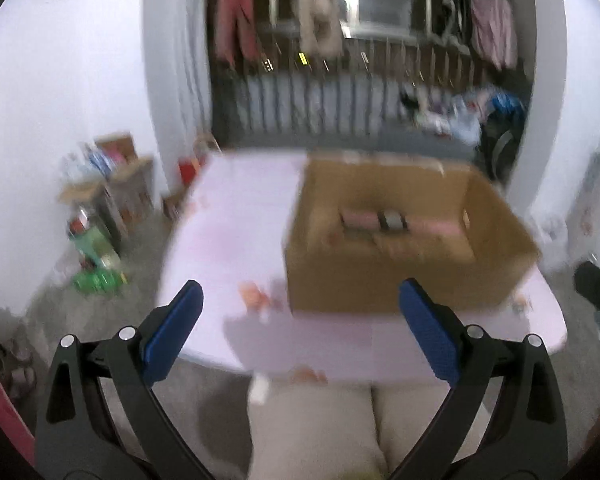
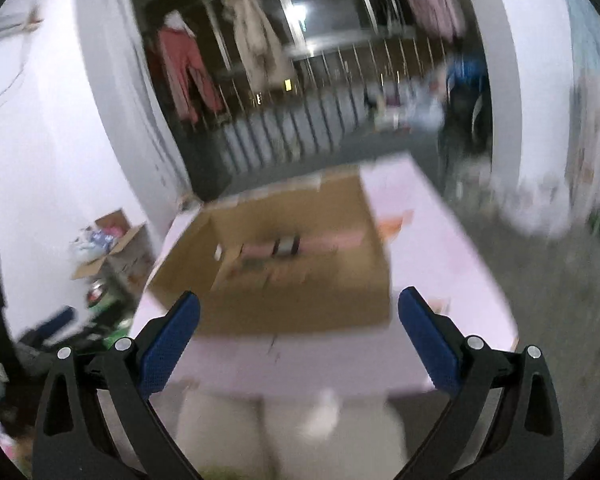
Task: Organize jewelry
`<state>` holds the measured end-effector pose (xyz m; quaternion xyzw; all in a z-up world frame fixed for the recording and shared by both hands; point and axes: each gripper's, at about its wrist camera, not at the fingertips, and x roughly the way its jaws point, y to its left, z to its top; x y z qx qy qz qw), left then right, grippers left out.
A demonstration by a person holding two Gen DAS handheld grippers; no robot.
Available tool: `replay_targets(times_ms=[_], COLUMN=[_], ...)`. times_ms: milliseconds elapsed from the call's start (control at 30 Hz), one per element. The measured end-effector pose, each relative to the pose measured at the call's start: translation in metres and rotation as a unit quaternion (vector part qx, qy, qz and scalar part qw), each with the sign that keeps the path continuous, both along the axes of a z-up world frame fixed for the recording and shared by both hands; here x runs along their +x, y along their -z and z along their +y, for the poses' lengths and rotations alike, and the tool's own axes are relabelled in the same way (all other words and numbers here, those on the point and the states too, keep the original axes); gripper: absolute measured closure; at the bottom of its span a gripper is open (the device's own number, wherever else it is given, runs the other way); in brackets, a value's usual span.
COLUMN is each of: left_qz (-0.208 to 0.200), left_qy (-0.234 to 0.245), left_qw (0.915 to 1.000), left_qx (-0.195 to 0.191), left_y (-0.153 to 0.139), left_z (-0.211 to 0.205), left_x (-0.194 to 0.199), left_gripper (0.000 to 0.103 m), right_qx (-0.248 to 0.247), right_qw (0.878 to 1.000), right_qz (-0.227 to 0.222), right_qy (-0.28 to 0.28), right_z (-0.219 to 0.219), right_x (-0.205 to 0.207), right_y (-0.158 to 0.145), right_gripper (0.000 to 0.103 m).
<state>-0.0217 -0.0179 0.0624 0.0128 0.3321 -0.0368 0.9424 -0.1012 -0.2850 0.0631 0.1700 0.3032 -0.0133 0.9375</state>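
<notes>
Holding both tools back from the cardboard box (image 1: 404, 236), we have not started to sort yet. The left claw (image 1: 300, 328) is released, its blue pads spread wide with nothing between them, and the right claw (image 2: 300, 334) is released in the same way, probably so that each is ready for a first pick. The box stands open on the pale bench (image 1: 236, 216). Inside the box, near its far wall, lie small pink and dark cases (image 2: 276, 246); we judge these hold the jewelry, but blur hides the details. Some small orange pieces (image 1: 252, 296) lie on the bench just beside the box.
</notes>
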Motion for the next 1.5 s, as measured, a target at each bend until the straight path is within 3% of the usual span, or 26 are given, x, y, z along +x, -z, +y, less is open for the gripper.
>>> replay_targets(times_ms=[100, 200, 367, 567, 700, 800, 867, 1067, 1233, 1400, 1500], left_qz=[0.079, 0.116, 0.091, 0.111, 0.072, 0.035, 0.029, 0.105, 0.128, 0.140, 0.158], left_qy=[0.007, 0.018, 0.004, 0.003, -0.007, -0.014, -0.020, -0.030, -0.036, -0.030, -0.027], left_qw=[0.9961, 0.9911, 0.9934, 0.9920, 0.9966, 0.9989, 0.9992, 0.9937, 0.9906, 0.9888, 0.9860], left_qx=[-0.039, -0.062, -0.070, -0.060, -0.039, -0.029, -0.019, 0.022, 0.032, 0.043, 0.045], left_y=[0.020, 0.030, 0.019, 0.021, 0.007, -0.006, -0.011, 0.004, 0.008, 0.009, 0.017], left_z=[0.003, 0.004, 0.015, 0.010, 0.005, 0.006, 0.007, 0.008, 0.012, 0.010, 0.009], left_x=[0.001, 0.001, 0.003, 0.016, 0.016, 0.018, 0.025, 0.051, 0.055, 0.058, 0.058], left_gripper=[0.008, 0.008, 0.008, 0.008, 0.008, 0.008, 0.008, 0.008, 0.008, 0.008, 0.008], right_qx=[-0.011, -0.027, -0.049, -0.004, -0.062, -0.117, -0.143, -0.059, -0.065, -0.108, -0.103], right_qw=[1.000, 0.998, 0.992, 0.998, 0.997, 0.989, 0.984, 0.997, 0.994, 0.986, 0.984], right_qz=[0.026, 0.040, 0.073, -0.018, -0.040, -0.081, -0.083, 0.038, 0.076, 0.124, 0.143], right_qy=[0.001, 0.029, 0.095, 0.056, 0.034, 0.051, 0.066, 0.042, 0.036, 0.024, 0.022], right_z=[0.007, 0.003, -0.009, -0.013, 0.001, 0.007, 0.008, -0.006, -0.008, -0.003, -0.005], right_x=[-0.003, -0.005, -0.005, -0.014, -0.007, -0.007, -0.001, 0.030, 0.041, 0.053, 0.054], right_y=[0.007, 0.006, 0.006, -0.011, -0.025, -0.041, -0.044, -0.012, -0.001, 0.008, 0.012], right_gripper=[0.006, 0.006, 0.006, 0.006, 0.006, 0.006, 0.006, 0.006, 0.006, 0.006, 0.006])
